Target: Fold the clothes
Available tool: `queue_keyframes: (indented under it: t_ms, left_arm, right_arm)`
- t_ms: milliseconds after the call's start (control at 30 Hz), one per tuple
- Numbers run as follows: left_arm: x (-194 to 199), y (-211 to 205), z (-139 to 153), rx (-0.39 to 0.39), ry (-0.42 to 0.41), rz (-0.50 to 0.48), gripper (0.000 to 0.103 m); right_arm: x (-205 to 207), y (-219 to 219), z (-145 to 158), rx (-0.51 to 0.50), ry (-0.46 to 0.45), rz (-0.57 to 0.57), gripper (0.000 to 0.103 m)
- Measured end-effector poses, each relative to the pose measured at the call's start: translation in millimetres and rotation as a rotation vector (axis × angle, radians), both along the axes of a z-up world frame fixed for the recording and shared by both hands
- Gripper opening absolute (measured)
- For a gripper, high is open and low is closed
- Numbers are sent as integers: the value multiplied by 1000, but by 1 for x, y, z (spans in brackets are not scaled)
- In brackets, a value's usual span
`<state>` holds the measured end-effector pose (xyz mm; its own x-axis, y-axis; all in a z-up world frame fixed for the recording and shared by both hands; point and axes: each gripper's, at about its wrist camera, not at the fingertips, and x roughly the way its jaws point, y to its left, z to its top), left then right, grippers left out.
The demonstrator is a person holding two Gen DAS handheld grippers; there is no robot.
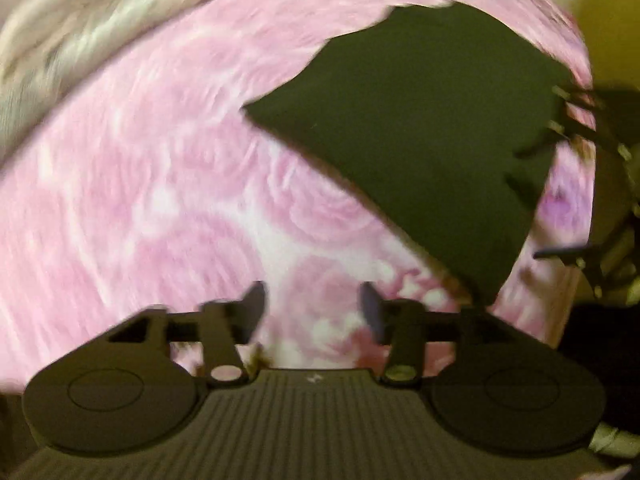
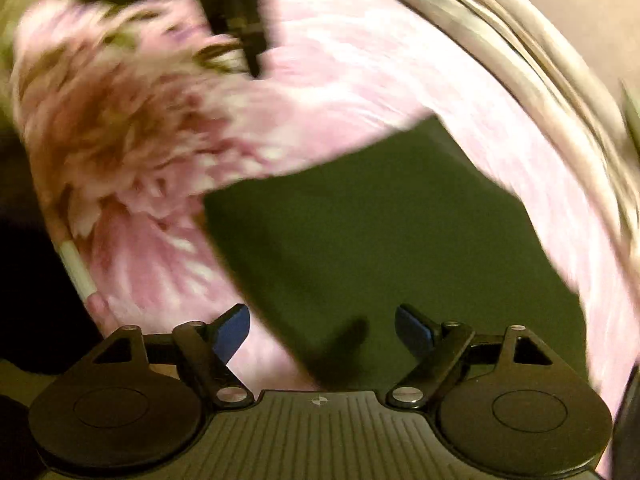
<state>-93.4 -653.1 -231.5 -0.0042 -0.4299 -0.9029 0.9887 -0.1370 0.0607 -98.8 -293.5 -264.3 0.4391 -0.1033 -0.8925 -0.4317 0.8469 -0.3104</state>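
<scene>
A dark olive-green garment lies flat on a pink floral bed cover; both views are motion-blurred. My left gripper is open and empty over the pink cover, just left of the garment's near edge. In the right wrist view the same green garment fills the middle, with my right gripper open and empty above its near edge. The right gripper also shows in the left wrist view at the garment's right side.
A cream quilted blanket runs along the far side of the bed, and it shows in the right wrist view too. The pink cover surrounds the garment. A dark object stands at the far left.
</scene>
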Motion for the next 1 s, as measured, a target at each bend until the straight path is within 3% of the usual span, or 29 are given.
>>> queue_keyframes:
  t_ms: [33,133,167,200,233,267,333,500,700,767,833,867,900,933,1000]
  left_arm:
    - [-5,2,-2,-14,-38,-61,68]
    - [-20,11,-10,-47,-134,-238,70]
    - [-25,13,-13,-56,-162,-295,70]
    - [-29,13,-18,-65,-187,-334,71]
    - [-34,13,-23,-73,-211,-372,74]
    - [-37,11,-27,-92,-241,-411,75]
    - [-43,8,-35,-138,-303,-487,86]
    - [-51,-17,-48,-257,-431,-630,88]
    - [-50,-57,-63,-326,-507,-741,88]
    - [-50,-70,-66,-326,-510,-785,84]
    - [-50,-81,-70,-310,-512,-830,69]
    - [-50,-87,-71,-298,-513,-848,55]
    - [-50,-93,-70,-274,-501,-859,31]
    - [-50,-98,-67,-258,-490,-853,16]
    - [-52,-109,-57,-236,-475,-847,13]
  right_arm:
    - [4,5,-8,-26,0,22,83]
    - [9,15,-32,-96,8,73,83]
    - [8,14,-36,-102,-9,80,78]
    - [8,10,-34,-86,-30,66,69]
    - [11,3,-27,-60,-45,27,31]
    - [14,-4,-19,-31,-58,-20,9]
    - [18,-21,1,44,-85,-126,9]
    - [21,-81,60,305,-139,-421,7]
    - [17,-119,88,394,-170,-523,7]
    - [16,-124,91,408,-171,-532,7]
    - [13,-128,93,425,-174,-542,7]
    - [10,-130,95,438,-181,-551,7]
    - [6,-132,97,452,-187,-560,7]
    - [3,-134,99,466,-193,-569,7]
    - [-3,-138,102,493,-206,-588,7]
